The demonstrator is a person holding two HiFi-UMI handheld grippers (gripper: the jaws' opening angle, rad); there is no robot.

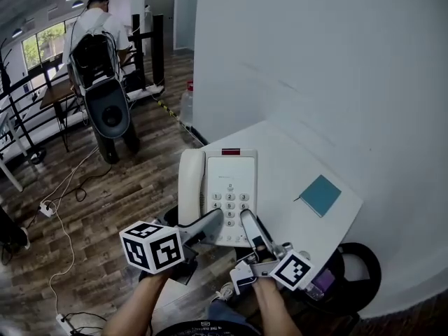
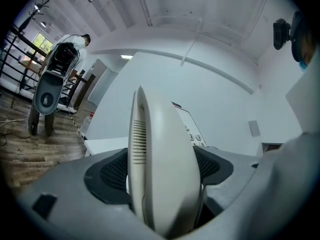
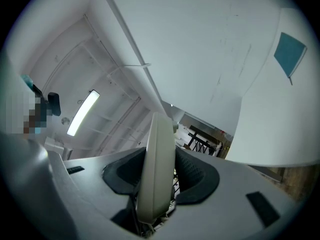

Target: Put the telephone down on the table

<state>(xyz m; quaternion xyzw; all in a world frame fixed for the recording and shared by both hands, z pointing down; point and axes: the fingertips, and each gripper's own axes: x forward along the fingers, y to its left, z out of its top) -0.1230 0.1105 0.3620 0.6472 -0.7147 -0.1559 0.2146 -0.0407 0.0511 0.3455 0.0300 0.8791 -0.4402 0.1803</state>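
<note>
A cream telephone (image 1: 222, 187), handset on its left side and keypad facing up, is over the near left part of the white table (image 1: 294, 152). Whether it touches the tabletop I cannot tell. My left gripper (image 1: 213, 224) is shut on its near left end; in the left gripper view the handset side (image 2: 160, 154) fills the gap between the dark pads (image 2: 111, 170). My right gripper (image 1: 248, 224) is shut on the near right edge; in the right gripper view the thin cream edge (image 3: 157, 159) stands between the pads (image 3: 196, 176).
A teal notebook (image 1: 320, 194) lies on the table's right part, also the notebook (image 3: 289, 54) in the right gripper view. A white wall (image 1: 315, 61) backs the table. At far left a person (image 1: 94, 30) stands by a desk. A bottle (image 1: 186, 107) and cables (image 1: 63, 194) are on the wooden floor.
</note>
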